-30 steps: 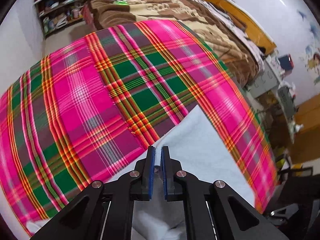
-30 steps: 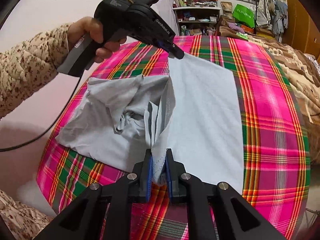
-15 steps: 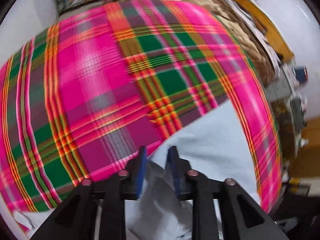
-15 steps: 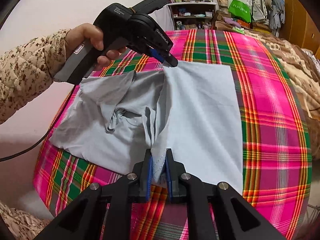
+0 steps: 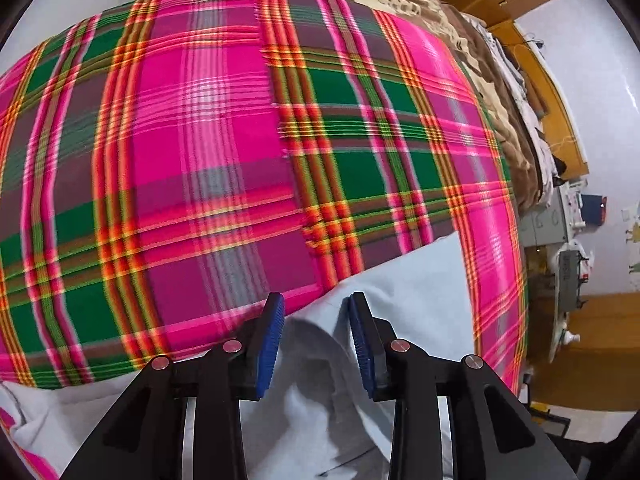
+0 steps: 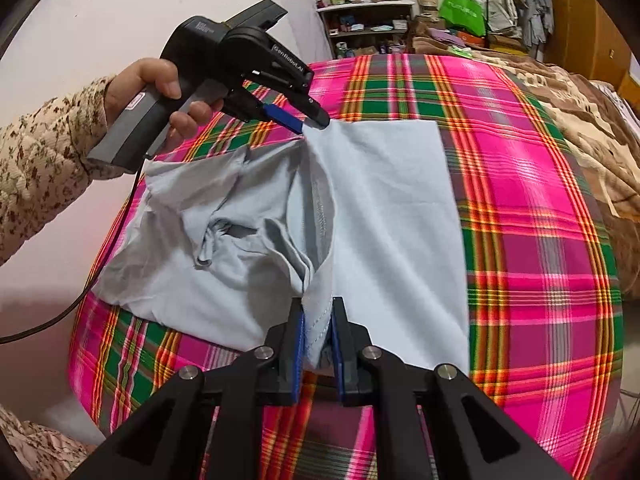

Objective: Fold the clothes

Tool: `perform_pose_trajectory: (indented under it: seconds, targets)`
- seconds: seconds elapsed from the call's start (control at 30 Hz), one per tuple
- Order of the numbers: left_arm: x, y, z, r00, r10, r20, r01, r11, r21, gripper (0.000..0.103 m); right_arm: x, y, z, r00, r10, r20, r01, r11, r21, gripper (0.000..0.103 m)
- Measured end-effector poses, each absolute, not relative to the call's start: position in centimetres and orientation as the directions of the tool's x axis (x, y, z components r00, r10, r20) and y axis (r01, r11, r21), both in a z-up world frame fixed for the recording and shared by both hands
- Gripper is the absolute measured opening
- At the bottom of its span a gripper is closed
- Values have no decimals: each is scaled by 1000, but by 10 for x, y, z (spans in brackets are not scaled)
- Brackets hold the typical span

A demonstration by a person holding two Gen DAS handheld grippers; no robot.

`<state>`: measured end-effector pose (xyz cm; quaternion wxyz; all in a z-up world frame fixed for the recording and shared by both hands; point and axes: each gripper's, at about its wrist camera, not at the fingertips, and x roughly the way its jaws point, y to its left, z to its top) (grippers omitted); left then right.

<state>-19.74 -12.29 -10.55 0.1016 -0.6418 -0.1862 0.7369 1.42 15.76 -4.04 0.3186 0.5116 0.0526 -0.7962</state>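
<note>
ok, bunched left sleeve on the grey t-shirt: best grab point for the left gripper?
Probably the sleeve's outer hem edge, coming from the plaid bedsheet side. The sleeve's middle is knotted in wrinkles, but that edge lies flat and free. The left gripper is opening off the fold, while the right gripper pins the hem.

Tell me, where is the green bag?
In the right wrist view, the green bag sits far back in the room, near the top right, just right of the cluttered shelf and beyond the plaid blanket.
</note>
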Motion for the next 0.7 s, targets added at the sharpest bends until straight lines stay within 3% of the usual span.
perform_pose_trajectory:
  seconds: [0.53,0.63,0.7]
  targets:
    - [-195,-106,-112,-119,355,-927,78,-928,-365,35,7,178,-42,-274,-463,-843,545,-797,260,13]
    - [-189,-97,-104,-151,325,-933,28,-942,-333,32,7,178,-43,-268,-468,-842,548,-793,266,13]
    - [-186,-93,-99,-167,311,-936,8,-949,-316,24,7,178,-44,-266,-468,-843,550,-792,266,13]
